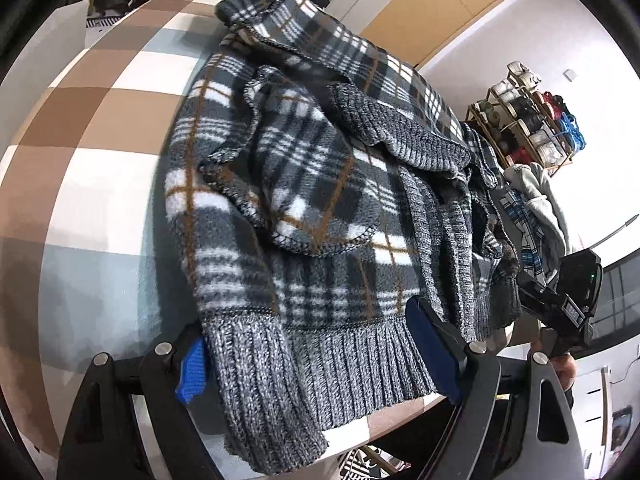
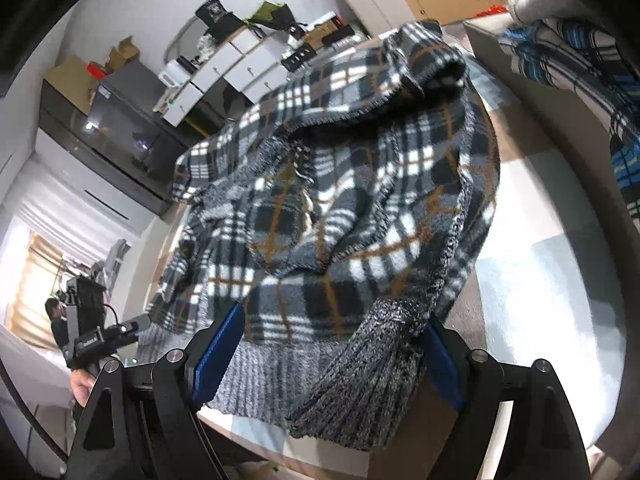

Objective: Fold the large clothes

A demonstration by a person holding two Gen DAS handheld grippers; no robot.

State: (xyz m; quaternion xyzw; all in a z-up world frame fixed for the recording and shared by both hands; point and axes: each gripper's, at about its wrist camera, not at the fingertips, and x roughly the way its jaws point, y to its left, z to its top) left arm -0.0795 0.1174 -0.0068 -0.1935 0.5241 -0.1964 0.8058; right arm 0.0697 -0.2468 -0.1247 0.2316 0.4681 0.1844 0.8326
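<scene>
A grey, white and brown plaid fleece jacket [image 1: 304,184] with grey ribbed knit hem and cuffs lies bunched on the checked table cover [image 1: 100,128]. My left gripper [image 1: 316,356] is open, its blue-padded fingers [image 1: 434,344] straddling the ribbed hem [image 1: 320,364] at the table's near edge. In the right wrist view the same jacket [image 2: 340,184] fills the middle. My right gripper [image 2: 328,356] is open, its blue pads [image 2: 218,356] either side of a ribbed cuff [image 2: 372,376] and the hem. The right gripper's body shows in the left wrist view [image 1: 568,296].
A pile of other clothes, grey and blue plaid [image 1: 532,208], lies at the table's right; it shows in the right wrist view [image 2: 568,44] too. A rack of spools [image 1: 528,124] stands against the wall. Cabinets and boxes [image 2: 224,68] line the far side.
</scene>
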